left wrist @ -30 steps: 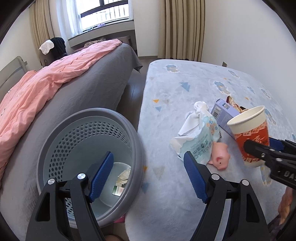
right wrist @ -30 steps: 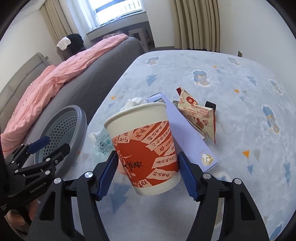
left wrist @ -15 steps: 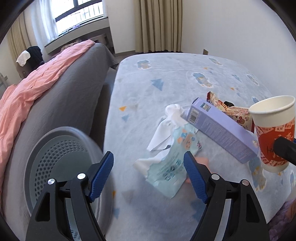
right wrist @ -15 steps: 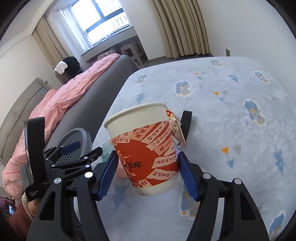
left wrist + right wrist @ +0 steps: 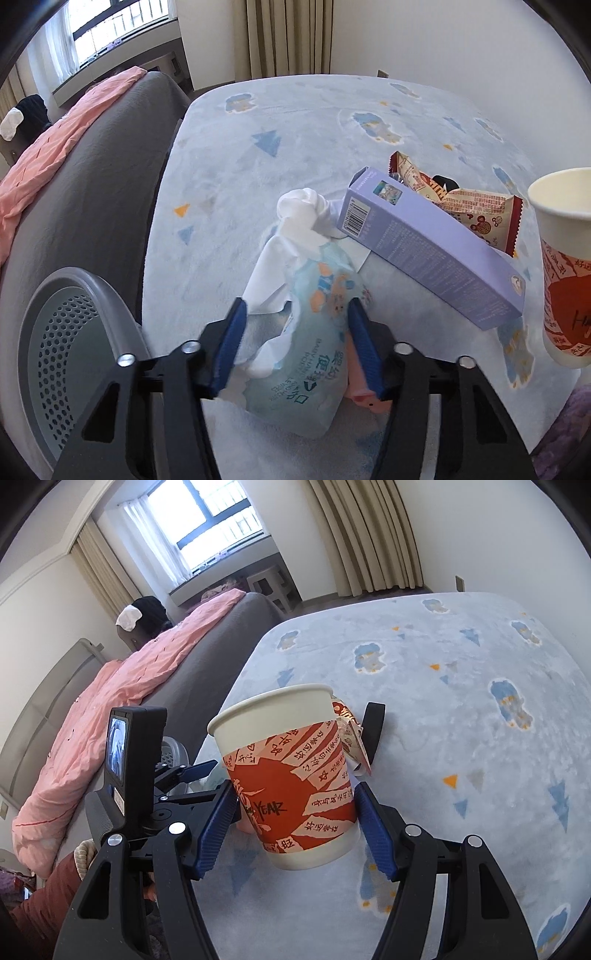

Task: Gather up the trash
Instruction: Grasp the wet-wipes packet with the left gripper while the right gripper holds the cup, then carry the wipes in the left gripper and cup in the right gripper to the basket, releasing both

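My left gripper (image 5: 295, 325) is shut on a light blue wet-wipe packet (image 5: 314, 354) with a white tissue (image 5: 301, 218) sticking out, on the pale blue rug (image 5: 303, 122). A pink pig toy (image 5: 364, 395) lies partly hidden under the packet. A purple box (image 5: 428, 247) and a red snack wrapper (image 5: 476, 210) lie just right of it. My right gripper (image 5: 295, 805) is shut on a red and white paper cup (image 5: 291, 779), held upright above the rug; the cup also shows in the left wrist view (image 5: 565, 266).
A grey perforated trash basket (image 5: 62, 354) stands at the rug's left edge. A grey bed with a pink blanket (image 5: 122, 701) runs along the left. Curtains and a white wall close off the far side.
My left gripper moved forward from the basket to the wipe packet and closed on it. My right gripper kept hold of the cup and tilted a little.
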{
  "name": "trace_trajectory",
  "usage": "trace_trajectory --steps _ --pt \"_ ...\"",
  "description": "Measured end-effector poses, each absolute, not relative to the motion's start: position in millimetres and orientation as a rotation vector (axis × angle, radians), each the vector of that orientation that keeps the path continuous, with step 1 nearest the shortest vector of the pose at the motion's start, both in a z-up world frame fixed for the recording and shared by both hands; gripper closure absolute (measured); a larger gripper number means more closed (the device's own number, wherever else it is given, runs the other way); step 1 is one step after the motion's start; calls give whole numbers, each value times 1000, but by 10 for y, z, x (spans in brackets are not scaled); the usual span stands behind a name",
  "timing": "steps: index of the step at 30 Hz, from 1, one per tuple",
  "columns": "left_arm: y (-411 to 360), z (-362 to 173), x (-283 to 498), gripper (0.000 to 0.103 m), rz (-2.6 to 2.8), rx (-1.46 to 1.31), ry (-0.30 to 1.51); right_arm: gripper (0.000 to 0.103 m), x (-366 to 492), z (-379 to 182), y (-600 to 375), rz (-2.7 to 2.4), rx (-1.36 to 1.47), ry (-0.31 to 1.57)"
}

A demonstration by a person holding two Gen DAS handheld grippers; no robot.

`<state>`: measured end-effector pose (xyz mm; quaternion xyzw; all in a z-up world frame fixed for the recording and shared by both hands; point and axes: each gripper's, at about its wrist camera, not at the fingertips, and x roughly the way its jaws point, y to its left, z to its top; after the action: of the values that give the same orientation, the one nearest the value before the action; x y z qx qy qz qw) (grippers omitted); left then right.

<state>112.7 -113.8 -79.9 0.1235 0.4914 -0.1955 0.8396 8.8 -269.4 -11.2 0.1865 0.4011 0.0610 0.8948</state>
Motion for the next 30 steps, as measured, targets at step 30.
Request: trace_trajectory --steps 30 --pt "326 27 435 71 -109 72 831 39 305 -52 -1763 241 272 855"
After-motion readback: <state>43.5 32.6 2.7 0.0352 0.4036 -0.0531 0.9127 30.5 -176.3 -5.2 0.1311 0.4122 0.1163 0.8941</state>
